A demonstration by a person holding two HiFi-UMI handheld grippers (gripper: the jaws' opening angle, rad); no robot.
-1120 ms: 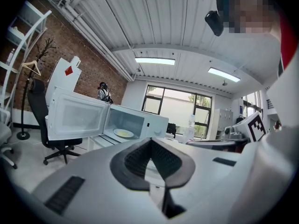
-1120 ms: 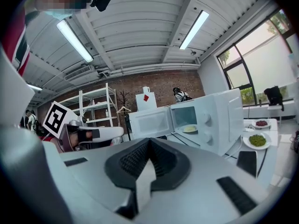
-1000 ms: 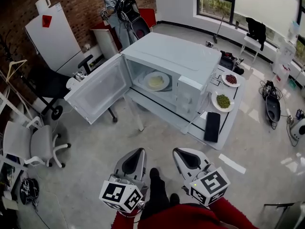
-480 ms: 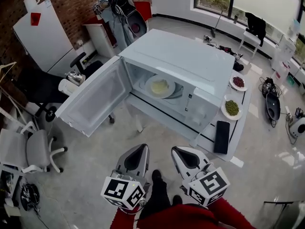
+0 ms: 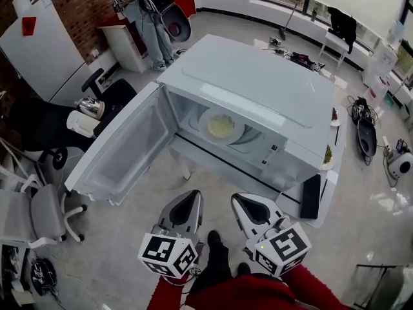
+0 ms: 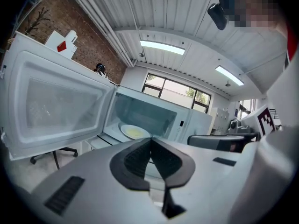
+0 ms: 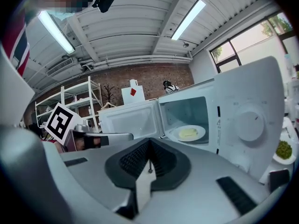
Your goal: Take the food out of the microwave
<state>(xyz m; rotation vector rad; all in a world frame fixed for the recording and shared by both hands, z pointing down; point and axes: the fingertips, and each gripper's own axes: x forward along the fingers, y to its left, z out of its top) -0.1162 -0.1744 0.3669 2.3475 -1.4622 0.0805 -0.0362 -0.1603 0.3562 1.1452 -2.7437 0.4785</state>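
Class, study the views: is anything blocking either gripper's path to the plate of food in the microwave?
Nothing visible does. The door is swung wide to the left, the plate lies in the open microwave, and the left gripper and right gripper face it, jaws shut.

Left gripper (image 6: pixel 150 146), lower centre: jaws closed together. Microwave (image 6: pixel 187 125), centre: door (image 6: pixel 56 108) swung open, filling frame left. Plate (image 6: pixel 124 129), on the cavity floor just above the jaw tips, carrying pale yellow food (image 6: pixel 135 133). Ceiling strip light (image 6: pixel 162 47), top centre
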